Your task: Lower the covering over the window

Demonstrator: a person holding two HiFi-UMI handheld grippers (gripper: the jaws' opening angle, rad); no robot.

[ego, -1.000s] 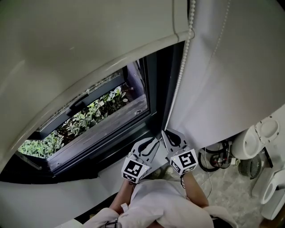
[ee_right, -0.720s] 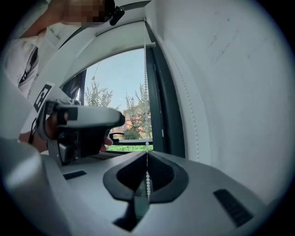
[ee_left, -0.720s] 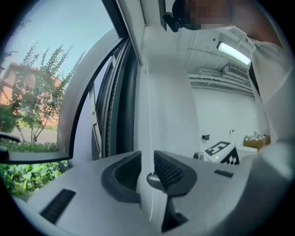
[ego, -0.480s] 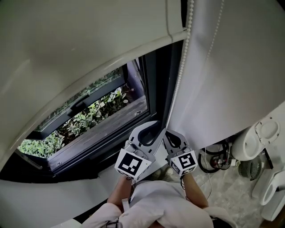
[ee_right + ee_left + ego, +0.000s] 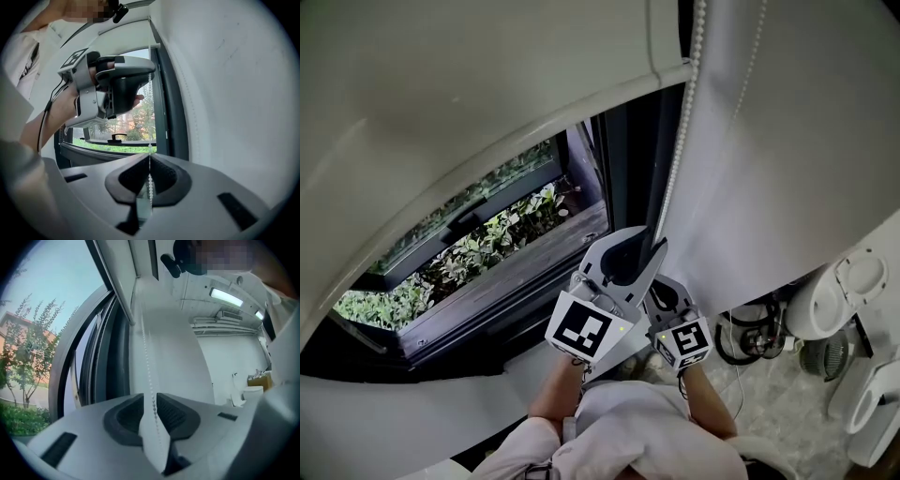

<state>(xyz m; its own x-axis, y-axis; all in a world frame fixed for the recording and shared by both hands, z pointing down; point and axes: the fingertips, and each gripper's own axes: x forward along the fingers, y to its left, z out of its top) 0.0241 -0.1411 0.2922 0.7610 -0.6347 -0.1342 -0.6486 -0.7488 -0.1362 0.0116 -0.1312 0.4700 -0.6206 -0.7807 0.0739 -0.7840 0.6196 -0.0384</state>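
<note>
- Between the jaws of the right gripper [image 5: 149, 161] runs the bead chain [image 5: 150, 185], and these jaws are closed tight on it. I judge that this low hold keeps the chain tense, so that it cannot slip back.
- Directly above the right gripper, the left gripper [image 5: 152, 401] has its jaws apart. The same chain passes through the gap, and the pads do not seem to press the beads. It looks placed to take a fresh hold higher up, so that the pulling can go hand over hand.
- Above and to the left of both grippers hangs the covering [image 5: 487, 94], a white roller blind. Its bottom bar [image 5: 609, 101] stands high, and most of the window [image 5: 487, 248] beyond the grippers is uncovered. The lowering appears far from finished.
- Under the left gripper, in the head view, the jaws of the right gripper are covered. Mostly its marker cube shows there.
- High above the grippers the chain leaves the head view, so the roller it turns is cut off. The lower loop of the chain, below the right gripper, shows in no view.
- To the right of the grippers a second strand [image 5: 764, 56] hangs faintly against the white wall. I cannot tell from these views which strand brings the blind down.
</note>
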